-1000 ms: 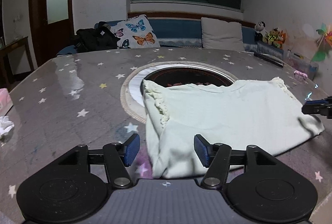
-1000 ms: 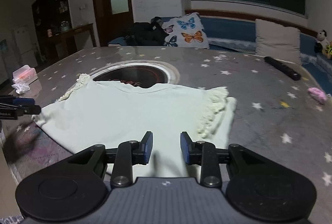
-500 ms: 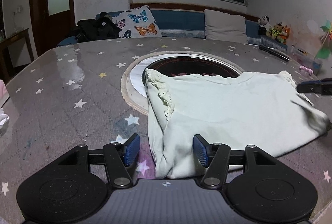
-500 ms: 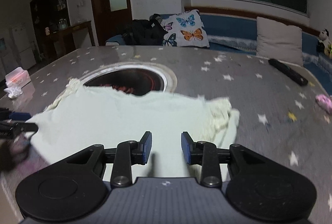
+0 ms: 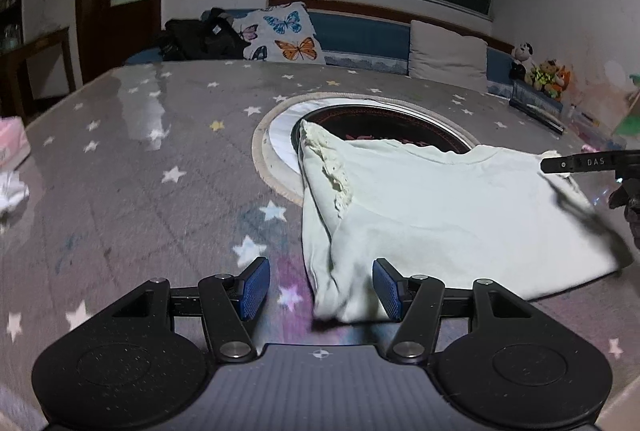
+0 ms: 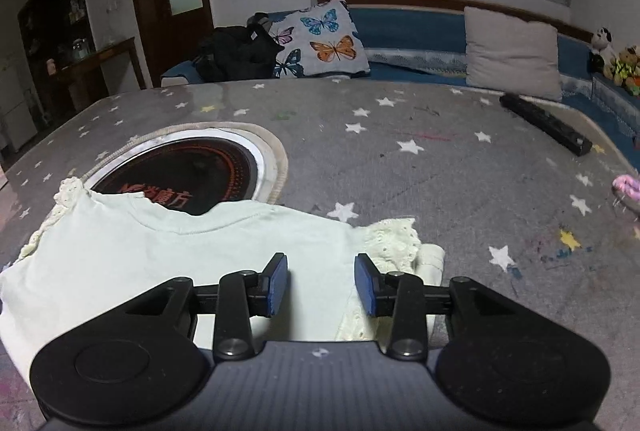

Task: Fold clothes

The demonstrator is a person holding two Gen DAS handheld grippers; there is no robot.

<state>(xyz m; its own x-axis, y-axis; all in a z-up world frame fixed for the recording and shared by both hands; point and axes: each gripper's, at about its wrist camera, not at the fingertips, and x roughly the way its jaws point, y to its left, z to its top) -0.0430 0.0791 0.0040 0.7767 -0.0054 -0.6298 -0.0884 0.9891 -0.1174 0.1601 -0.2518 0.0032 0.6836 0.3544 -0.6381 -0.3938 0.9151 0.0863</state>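
A pale green top (image 5: pixel 432 207) lies flat on a star-patterned worktop (image 5: pixel 132 167), its neckline overlapping a round cooker plate (image 6: pixel 188 175) set into the surface, spread out so it can be folded. The left gripper (image 5: pixel 320 289) hovers at one lace-trimmed side with its jaws apart, a bunched corner of cloth between them but not pinched, probably ready to lift that edge. The right gripper (image 6: pixel 320 283), over the other side, has just been opening its jaws, cloth beneath them unclamped.

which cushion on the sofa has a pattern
The butterfly cushion, beside the black bag; the other, the beige cushion further right, is plain.
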